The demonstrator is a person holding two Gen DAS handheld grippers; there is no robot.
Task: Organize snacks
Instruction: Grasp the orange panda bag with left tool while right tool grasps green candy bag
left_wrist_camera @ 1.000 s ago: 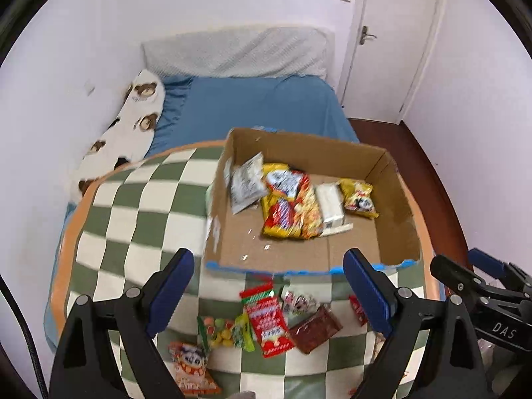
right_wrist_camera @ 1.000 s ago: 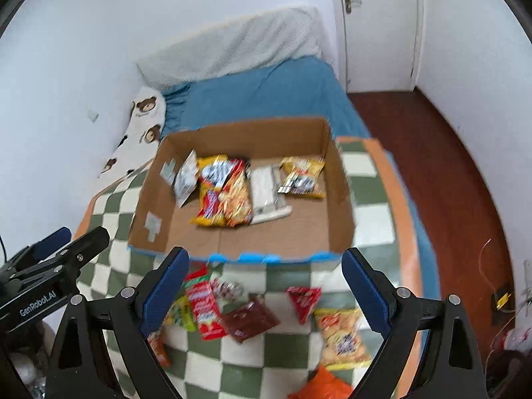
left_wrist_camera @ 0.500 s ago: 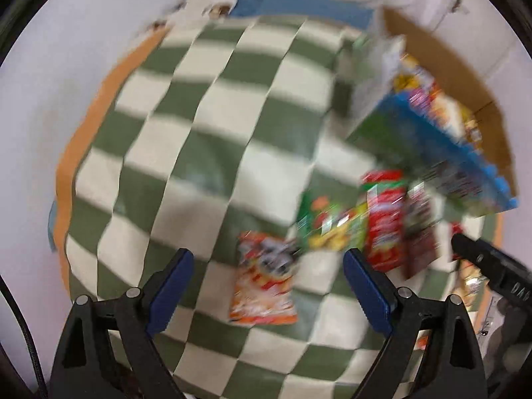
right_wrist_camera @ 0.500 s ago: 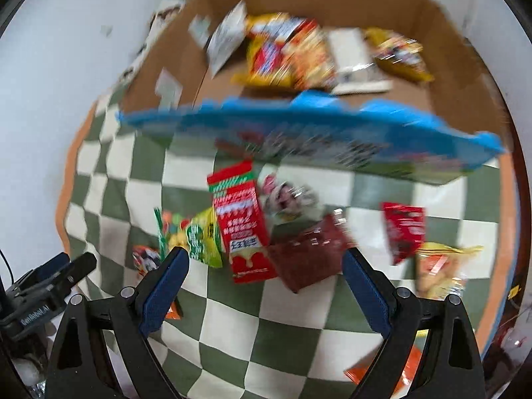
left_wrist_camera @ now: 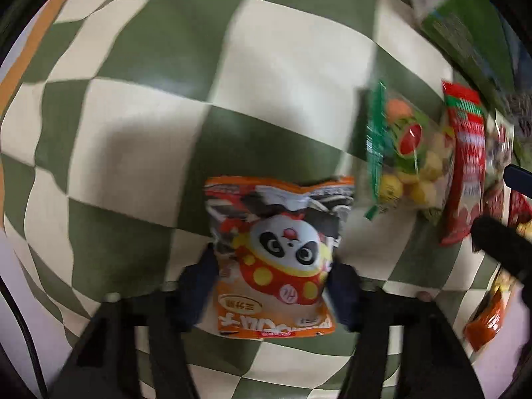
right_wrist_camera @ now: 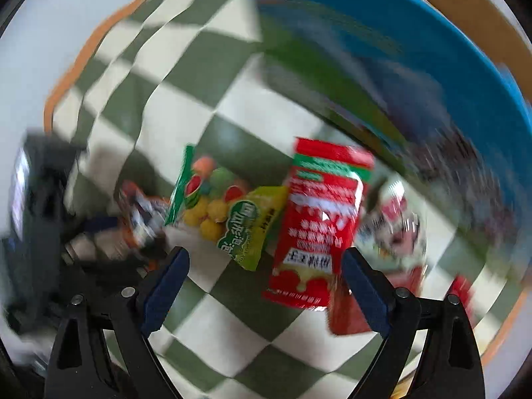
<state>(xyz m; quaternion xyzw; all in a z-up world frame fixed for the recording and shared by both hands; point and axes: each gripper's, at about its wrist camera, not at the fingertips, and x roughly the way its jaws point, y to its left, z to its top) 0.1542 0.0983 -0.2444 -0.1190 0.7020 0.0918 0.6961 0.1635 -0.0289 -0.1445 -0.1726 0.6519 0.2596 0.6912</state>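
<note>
1. Snacks lay scattered on the checked table, in front of a cardboard box with a blue-taped edge.
2. Farthest left, an orange panda packet lay flat on the table. The left claw bracketed its lower half, one pad at each side edge, apparently touching. Motion blur made it impossible to tell whether the pads were squeezing the packet or only framing it.
3. Just to the right sat a green bag of fruit candies, its corner tucked under a red packet.
4. The right claw hung open above the lower ends of those two, gripping nothing; the red packet's bottom edge sat between its pads.
5. Further right lay a small white-and-red packet and other red wrappers, too smeared to identify.
6. Risks, as I judged them:
   - The panda packet was puffy and slick, so a grip low on its sides could let it slide out or fold.
   - Closing the right claw where it hung could catch the candy bag together with the red packet, since they overlapped.
   - Both claws worked close together, so a hasty lift might knock one against the other.
</note>
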